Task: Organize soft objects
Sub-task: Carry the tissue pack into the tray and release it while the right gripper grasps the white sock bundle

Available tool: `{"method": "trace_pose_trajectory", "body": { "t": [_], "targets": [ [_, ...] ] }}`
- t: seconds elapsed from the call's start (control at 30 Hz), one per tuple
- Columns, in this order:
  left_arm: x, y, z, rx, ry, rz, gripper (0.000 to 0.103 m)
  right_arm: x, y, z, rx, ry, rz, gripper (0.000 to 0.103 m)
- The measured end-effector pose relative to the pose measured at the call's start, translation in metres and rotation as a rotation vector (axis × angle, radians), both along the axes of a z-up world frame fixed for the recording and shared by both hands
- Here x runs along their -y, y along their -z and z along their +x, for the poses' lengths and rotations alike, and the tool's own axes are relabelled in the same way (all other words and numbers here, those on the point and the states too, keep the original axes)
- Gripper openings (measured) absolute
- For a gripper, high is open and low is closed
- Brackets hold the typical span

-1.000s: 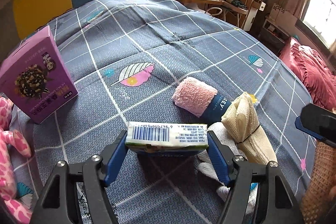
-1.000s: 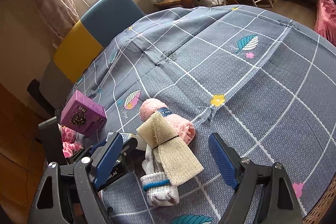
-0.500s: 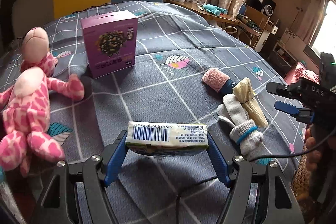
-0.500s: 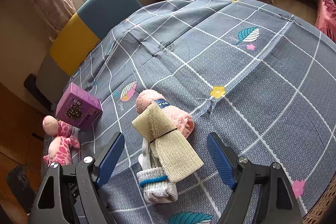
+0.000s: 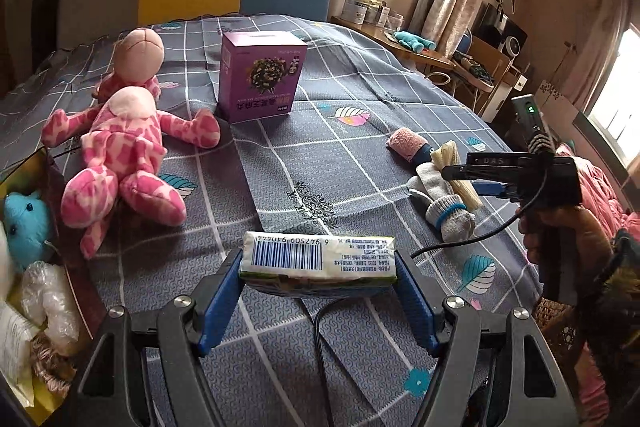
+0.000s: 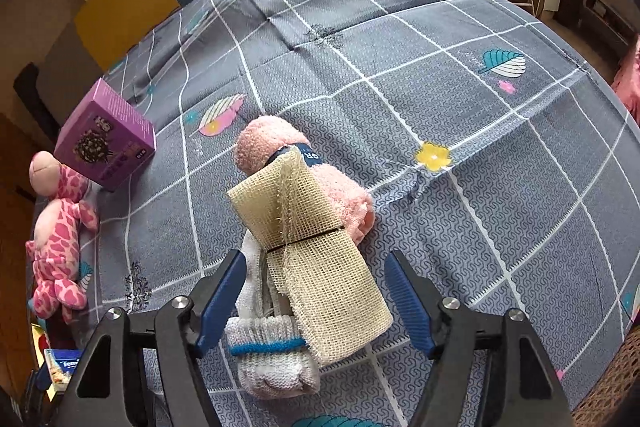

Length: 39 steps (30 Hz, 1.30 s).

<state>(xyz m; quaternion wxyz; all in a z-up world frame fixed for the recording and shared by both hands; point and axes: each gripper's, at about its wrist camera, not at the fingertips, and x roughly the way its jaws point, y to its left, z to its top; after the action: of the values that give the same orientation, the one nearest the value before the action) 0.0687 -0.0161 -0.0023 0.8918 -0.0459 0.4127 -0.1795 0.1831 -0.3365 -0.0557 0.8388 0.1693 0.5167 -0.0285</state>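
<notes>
My left gripper is shut on a tissue pack with a barcode, held above the bed's near edge. My right gripper is open, its jaws on either side of a beige mesh cloth roll that lies on a white sock bundle and against a pink towel roll. The same pile shows in the left wrist view: towel, mesh roll, socks, with the right gripper beside them. A pink plush giraffe lies at left.
A purple box stands upright on the grey checked bedspread behind the giraffe. A box at the left edge holds a blue plush and plastic-wrapped items. A wicker basket rim shows at the lower right.
My left gripper has pulled back and to the left with the tissue pack, bringing the giraffe and the side box into view. My right gripper has moved closer over the mesh roll.
</notes>
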Motion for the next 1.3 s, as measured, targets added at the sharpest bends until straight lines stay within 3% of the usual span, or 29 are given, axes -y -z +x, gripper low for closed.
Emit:
{"method": "trace_pose_trajectory", "body": {
  "t": [0.07,0.17,0.4,0.57,0.83,1.03,1.3],
  "targets": [
    [-0.009,-0.003,-0.007,0.004,-0.011,-0.018,0.073,-0.001,0.006,0.004,-0.028,-0.007,-0.023,0.056],
    [-0.024,-0.010,-0.019,0.020,-0.033,-0.044,0.073,-0.004,0.005,0.002,-0.020,-0.026,-0.045,0.051],
    [-0.072,-0.028,-0.050,0.063,-0.124,-0.091,0.073,-0.006,0.005,0.001,-0.032,-0.030,-0.076,0.050],
    [-0.132,-0.036,-0.074,0.084,-0.277,-0.115,0.073,-0.007,0.007,0.002,-0.041,-0.033,-0.077,0.050],
    [-0.253,-0.029,-0.105,0.065,-0.612,-0.173,0.073,-0.013,0.007,0.003,-0.038,-0.057,-0.129,0.050],
    [-0.305,-0.014,-0.099,0.019,-0.742,-0.243,0.073,-0.012,0.007,0.003,-0.038,-0.060,-0.132,0.050],
    [-0.331,0.009,-0.053,-0.050,-0.788,-0.219,0.073,-0.012,0.007,0.002,-0.039,-0.059,-0.132,0.050]
  ]
}}
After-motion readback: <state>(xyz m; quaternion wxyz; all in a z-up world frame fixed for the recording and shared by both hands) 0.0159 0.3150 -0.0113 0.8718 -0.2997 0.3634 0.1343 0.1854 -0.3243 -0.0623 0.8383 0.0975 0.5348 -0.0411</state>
